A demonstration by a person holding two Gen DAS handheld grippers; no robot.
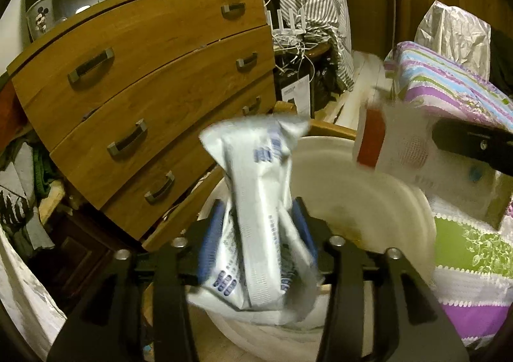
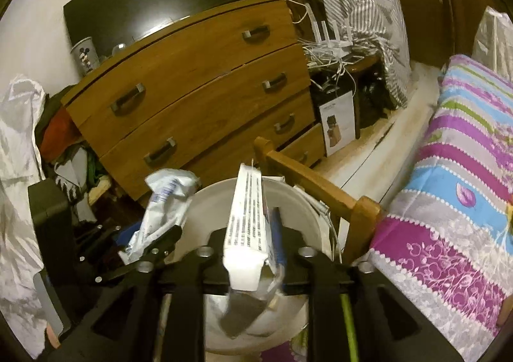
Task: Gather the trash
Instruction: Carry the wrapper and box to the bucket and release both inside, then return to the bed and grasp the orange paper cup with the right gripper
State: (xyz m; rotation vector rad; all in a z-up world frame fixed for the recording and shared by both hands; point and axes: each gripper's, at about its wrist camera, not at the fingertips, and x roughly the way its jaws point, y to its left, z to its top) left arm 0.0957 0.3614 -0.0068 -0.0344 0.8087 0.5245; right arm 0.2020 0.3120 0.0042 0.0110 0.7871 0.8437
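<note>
Both grippers are poised over the white bucket (image 1: 368, 188), and that bucket is our landmark here. The left gripper (image 1: 259, 227) has a crumpled white wrapper (image 1: 256, 201) standing between its blue pads (image 1: 210, 233); blue print runs along it, too blurred to read, and its lower end hangs over the bucket's near rim. The jaws stand part-way apart around the wrapper, and whether the pads press on it I cannot tell. Over to the right gripper (image 2: 253, 240): a flat white carton (image 2: 248, 217) sits on edge between the jaws, rows of dark print down its narrow side, none of it legible, and it hangs right above the bucket's mouth. From the left wrist view the same carton (image 1: 394, 150) shows a red-orange band on one end. Those jaws stand part-way spread too, grip unclear. Inside the bucket I see only pale wall, with a yellowish stain low down. Behind the bucket stands a wooden chest of drawers (image 1: 154, 82), a Mickey Mouse cup (image 1: 40, 18) on top. Right of the bucket lies striped floral bedding (image 2: 455, 201); beyond it, a boxed item with a printed label (image 2: 340, 124), text too small to read.
</note>
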